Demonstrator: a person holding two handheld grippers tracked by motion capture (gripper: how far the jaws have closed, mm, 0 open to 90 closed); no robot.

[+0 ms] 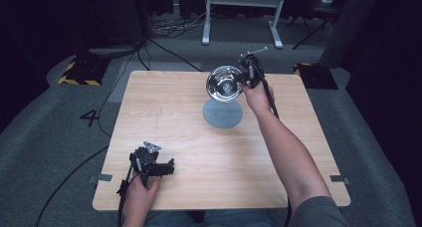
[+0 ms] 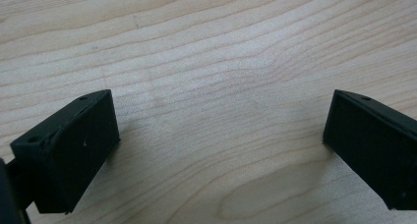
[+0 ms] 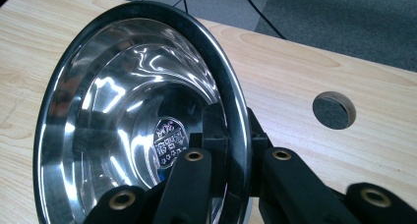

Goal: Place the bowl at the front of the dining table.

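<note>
The right gripper [image 1: 245,72] is clamping a shiny steel bowl's [image 1: 225,83] rim, lifting it tilted near the tabletop's [image 1: 174,132] far edge. The left gripper [image 1: 166,168] is resting, jaws apart, near the front-left corner.

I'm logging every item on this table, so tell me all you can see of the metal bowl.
The bowl is round, shiny, mirror-like metal with a rolled rim and a printed mark on its inner bottom. It is lifted off the table and tipped on edge, above a grey disc. The right claw pinches its rim, one jaw inside, one outside.
</note>
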